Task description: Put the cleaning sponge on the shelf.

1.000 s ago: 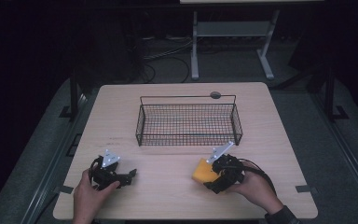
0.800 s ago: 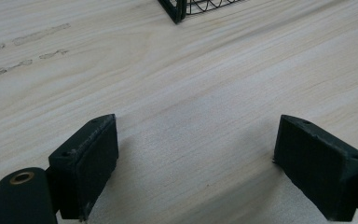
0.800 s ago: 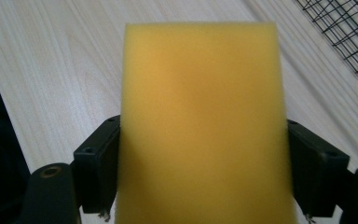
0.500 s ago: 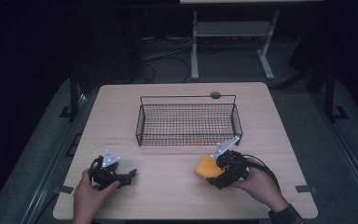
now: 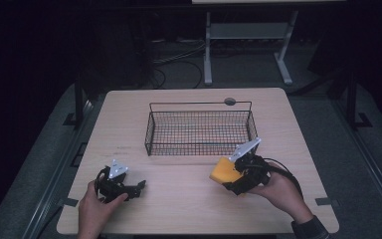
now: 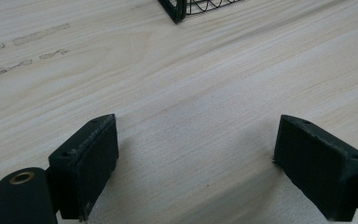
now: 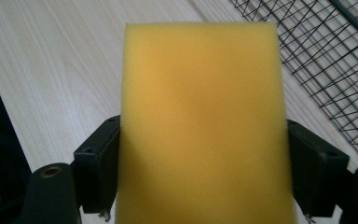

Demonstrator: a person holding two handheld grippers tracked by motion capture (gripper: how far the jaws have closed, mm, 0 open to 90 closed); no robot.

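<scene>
The right gripper has its fingers clenched on a yellow sponge, held just above the table near the front right corner of the wire basket. The left gripper rests near the front left corner of the table, fingers released. No writing can be read.

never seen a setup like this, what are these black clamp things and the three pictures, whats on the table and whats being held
A person sits at a wooden table, holding a hand-operated two-jaw gripper in each hand. The high view looks down from above. The other two pictures come from cameras riding on each gripper, looking along its black jaws. A black wire basket stands on the table. The right gripper clamps a yellow sponge beside the basket. The left gripper is open with nothing between its jaws, low over bare wood.
</scene>
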